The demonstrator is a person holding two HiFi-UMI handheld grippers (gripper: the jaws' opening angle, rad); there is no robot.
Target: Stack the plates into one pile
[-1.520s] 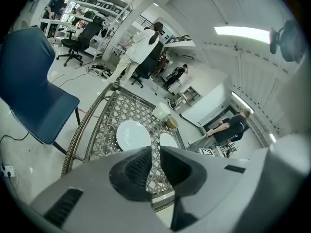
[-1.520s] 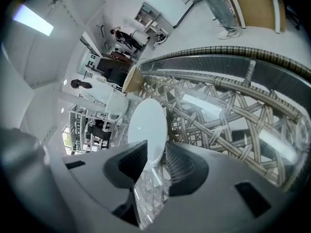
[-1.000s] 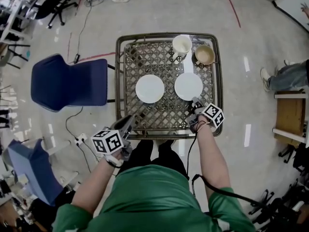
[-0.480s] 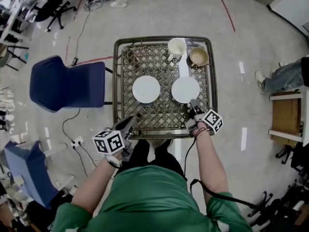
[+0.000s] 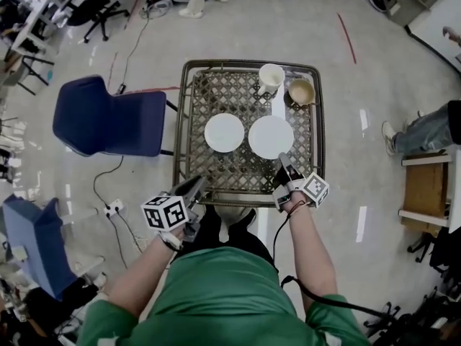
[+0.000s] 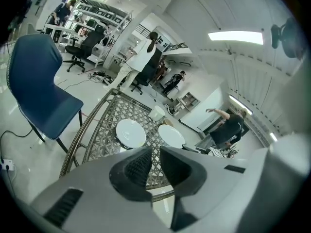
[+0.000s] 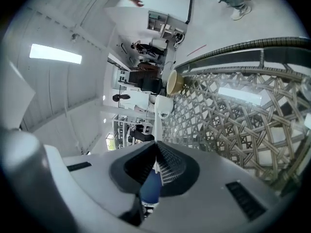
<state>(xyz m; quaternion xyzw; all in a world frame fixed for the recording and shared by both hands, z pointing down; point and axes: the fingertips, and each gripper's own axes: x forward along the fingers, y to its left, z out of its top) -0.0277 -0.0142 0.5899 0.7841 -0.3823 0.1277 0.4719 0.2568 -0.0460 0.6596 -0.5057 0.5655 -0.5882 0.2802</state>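
Two white plates are over the lattice table (image 5: 186,121). The left plate (image 5: 224,132) (image 6: 130,132) lies flat. My right gripper (image 5: 281,161) (image 7: 156,161) is shut on the near rim of the right plate (image 5: 271,136) (image 6: 171,136), which is off the table and almost meets the left plate's edge. In the right gripper view that plate (image 7: 158,130) shows edge-on as a thin white line running out of the jaws. My left gripper (image 5: 198,184) (image 6: 155,161) hovers at the table's near left edge, with a narrow gap between its pads and nothing in it.
A white cup (image 5: 271,76) and a tan bowl (image 5: 301,91) stand at the table's far right corner. A blue chair (image 5: 108,117) is close to the table's left side. A person's leg (image 5: 425,128) and a wooden stool (image 5: 421,189) are to the right.
My right gripper has risen with the right plate, which now looks larger and sits closer to the left plate. The left gripper has drifted slightly along the near edge.
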